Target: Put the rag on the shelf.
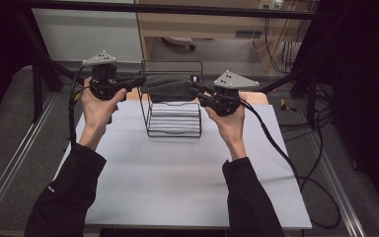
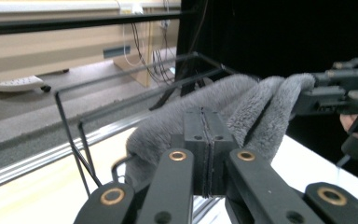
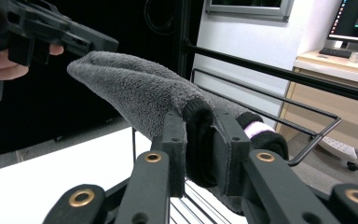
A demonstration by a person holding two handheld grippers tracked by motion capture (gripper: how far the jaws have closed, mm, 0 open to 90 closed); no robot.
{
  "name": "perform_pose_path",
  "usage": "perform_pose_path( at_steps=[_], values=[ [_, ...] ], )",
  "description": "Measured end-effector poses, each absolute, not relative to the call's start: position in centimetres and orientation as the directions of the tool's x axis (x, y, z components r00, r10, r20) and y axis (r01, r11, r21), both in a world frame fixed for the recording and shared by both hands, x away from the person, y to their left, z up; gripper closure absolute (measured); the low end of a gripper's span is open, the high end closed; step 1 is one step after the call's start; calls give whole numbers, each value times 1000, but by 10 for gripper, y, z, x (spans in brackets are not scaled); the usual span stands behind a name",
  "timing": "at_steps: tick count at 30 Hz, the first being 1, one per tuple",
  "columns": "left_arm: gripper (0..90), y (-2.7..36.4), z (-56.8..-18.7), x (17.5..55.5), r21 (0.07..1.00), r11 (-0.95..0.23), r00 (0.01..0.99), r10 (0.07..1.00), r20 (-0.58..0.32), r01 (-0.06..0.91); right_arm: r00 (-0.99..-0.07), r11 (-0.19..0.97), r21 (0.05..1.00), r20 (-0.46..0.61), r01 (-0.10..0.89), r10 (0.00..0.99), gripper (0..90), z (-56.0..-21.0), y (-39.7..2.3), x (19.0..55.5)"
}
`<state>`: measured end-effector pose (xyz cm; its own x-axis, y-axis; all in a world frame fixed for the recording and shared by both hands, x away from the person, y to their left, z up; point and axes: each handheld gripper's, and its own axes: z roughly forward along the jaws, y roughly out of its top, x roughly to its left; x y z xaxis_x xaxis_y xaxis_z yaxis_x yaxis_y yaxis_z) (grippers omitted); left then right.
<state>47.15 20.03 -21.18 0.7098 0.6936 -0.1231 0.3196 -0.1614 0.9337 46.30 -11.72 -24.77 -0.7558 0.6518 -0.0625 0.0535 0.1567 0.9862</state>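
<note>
- Grey fleece cloth [image 1: 167,87] is hanging stretched between your two grippers, just above the black wire rack [image 1: 173,118] at the far side of the table [image 1: 177,168].
- Your left gripper [image 2: 207,140] is pinching one end, its jaws pressed almost together on a thin edge of the pile.
- Your right gripper [image 3: 200,140] is clamping the other end, where a dark cuff with a pink-and-white band [image 3: 259,130] is bunching between the jaws.
- You are probably draping it over the rack's top bar, so keep both ends level and the cloth lightly taut.
- Lower both hands evenly, centring the cloth on the bar.
- Hold both pinches until the bar is taking the weight, or one end could slide off.
</note>
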Motion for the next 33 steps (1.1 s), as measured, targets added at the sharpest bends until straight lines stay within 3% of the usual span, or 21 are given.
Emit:
perform_pose_path(
  at_steps=[4, 11, 16, 19, 21, 24, 26, 33],
  values=[
    [895, 198, -219, 471, 923, -192, 722, 681, -119, 333, -757, 169, 984, -72, 51, 649, 719, -248, -118, 460],
    [895, 195, -228, 468, 916, -240, 727, 683, -76, 322, -770, 156, 985, -40, 77, 637, 514, -243, -122, 453],
    [896, 192, -237, 466, 902, -281, 725, 687, -49, 327, -786, 111, 991, -6, 80, 618, 480, -240, -124, 451],
    [896, 190, -244, 466, 898, -294, 727, 685, -41, 328, -788, 110, 989, 7, 94, 616, 602, -240, -123, 452],
    [896, 188, -249, 467, 894, -304, 725, 688, -33, 330, -783, 139, 982, 16, 130, 622, 755, -242, -123, 453],
    [896, 187, -255, 468, 894, -304, 722, 692, -30, 329, -772, 190, 967, 11, 171, 635, 864, -248, -119, 457],
    [895, 187, -258, 468, 895, -302, 719, 694, -29, 328, -767, 211, 959, 11, 191, 642, 900, -252, -117, 460],
    [895, 185, -269, 472, 893, -299, 708, 705, -32, 338, -746, 205, 945, 56, 254, 663, 900, -273, -117, 471]
  ],
)
